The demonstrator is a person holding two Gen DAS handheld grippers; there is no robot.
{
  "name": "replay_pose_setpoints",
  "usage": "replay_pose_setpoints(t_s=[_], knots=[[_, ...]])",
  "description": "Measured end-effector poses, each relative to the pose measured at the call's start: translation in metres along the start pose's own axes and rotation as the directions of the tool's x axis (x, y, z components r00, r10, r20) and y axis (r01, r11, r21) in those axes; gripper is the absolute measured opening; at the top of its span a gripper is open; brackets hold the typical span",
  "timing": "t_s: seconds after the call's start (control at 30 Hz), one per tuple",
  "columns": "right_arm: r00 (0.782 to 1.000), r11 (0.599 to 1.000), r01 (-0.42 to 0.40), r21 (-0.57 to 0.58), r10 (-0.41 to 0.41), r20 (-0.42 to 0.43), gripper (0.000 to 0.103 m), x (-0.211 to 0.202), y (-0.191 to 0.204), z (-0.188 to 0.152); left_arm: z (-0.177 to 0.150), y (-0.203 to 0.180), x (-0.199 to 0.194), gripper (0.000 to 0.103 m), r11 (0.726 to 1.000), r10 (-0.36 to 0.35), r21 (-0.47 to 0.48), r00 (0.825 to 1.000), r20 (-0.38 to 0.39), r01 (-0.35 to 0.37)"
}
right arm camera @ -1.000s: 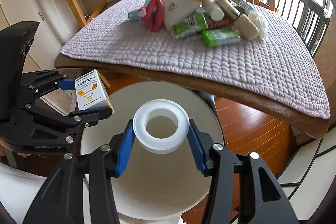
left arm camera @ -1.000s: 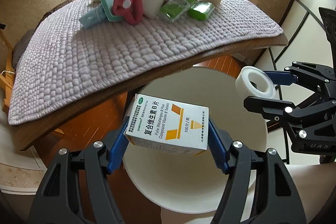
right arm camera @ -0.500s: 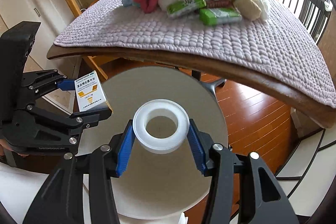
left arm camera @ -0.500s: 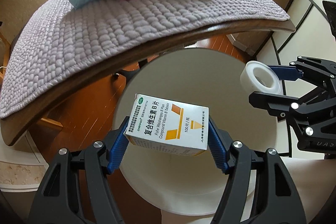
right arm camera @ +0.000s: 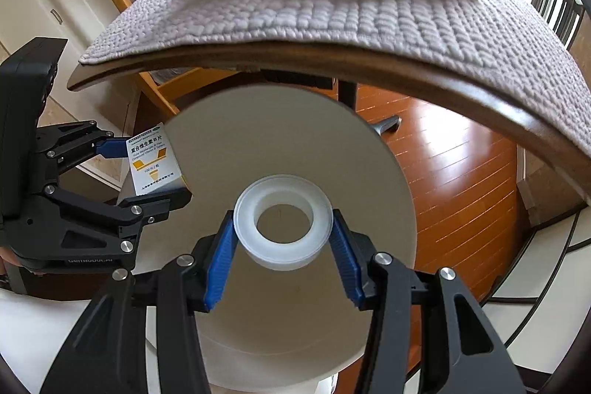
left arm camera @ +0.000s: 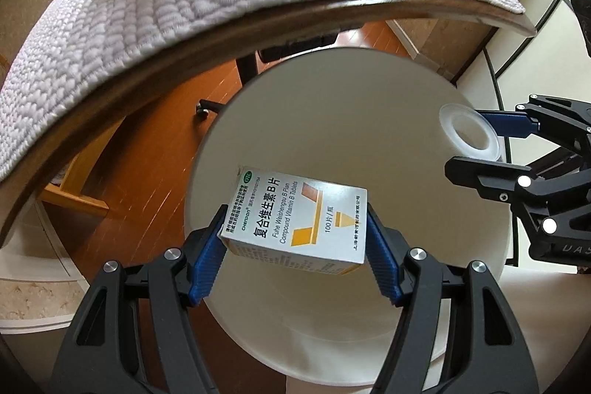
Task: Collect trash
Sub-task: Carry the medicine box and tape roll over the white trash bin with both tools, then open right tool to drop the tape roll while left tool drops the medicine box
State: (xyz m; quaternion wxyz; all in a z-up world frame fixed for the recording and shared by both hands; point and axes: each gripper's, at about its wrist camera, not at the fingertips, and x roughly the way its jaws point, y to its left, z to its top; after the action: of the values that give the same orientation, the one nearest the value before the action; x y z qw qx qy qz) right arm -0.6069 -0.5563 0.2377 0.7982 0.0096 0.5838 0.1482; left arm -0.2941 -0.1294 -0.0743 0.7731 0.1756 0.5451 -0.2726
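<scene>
- Left gripper (left arm camera: 295, 242) pinched vitamin B tablet box (left arm camera: 295, 218) over white bin (left arm camera: 332, 98)
- Right gripper (right arm camera: 282, 248), at box's 3 o'clock, pinched white tape roll (right arm camera: 282, 222) over same bin

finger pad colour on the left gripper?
Blue, ribbed pads, clamped on the white medicine box. Clearest in the left wrist view.

medicine box (left arm camera: 295, 228) reads "compound vitamin b tablets", "chendon", "100"

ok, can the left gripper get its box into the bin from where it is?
Probably yes. The left gripper grips the vitamin box above the open white bin, nothing between them. The right gripper with the tape roll is off to the side.
</scene>
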Motion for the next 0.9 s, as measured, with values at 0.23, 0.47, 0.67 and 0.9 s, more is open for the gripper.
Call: replay_pose_setpoints(t_s=[0.23,0.47,0.67,0.9], knots=[[1.000,1.000,-0.008,0.023,0.009,-0.025,0.049,0.014,-0.003,0.002,0.003,-0.002,0.013,0.070,1.000,0.000,-0.004,1.000,-0.025,0.000],[0.999,0.999,-0.014,0.050,0.015,-0.037,0.049,0.026,-0.007,-0.003,0.009,-0.006,0.022,0.070,1.000,0.003,0.006,0.999,-0.038,-0.003],[0.999,0.998,-0.014,0.062,0.016,-0.045,0.049,0.032,-0.015,-0.007,0.011,-0.007,0.029,0.070,1.000,-0.002,0.007,0.999,-0.049,0.002],[0.999,0.998,-0.012,0.065,0.015,-0.050,0.049,0.031,-0.017,-0.008,0.009,0.001,0.029,0.070,1.000,-0.002,0.006,0.998,-0.055,0.003]])
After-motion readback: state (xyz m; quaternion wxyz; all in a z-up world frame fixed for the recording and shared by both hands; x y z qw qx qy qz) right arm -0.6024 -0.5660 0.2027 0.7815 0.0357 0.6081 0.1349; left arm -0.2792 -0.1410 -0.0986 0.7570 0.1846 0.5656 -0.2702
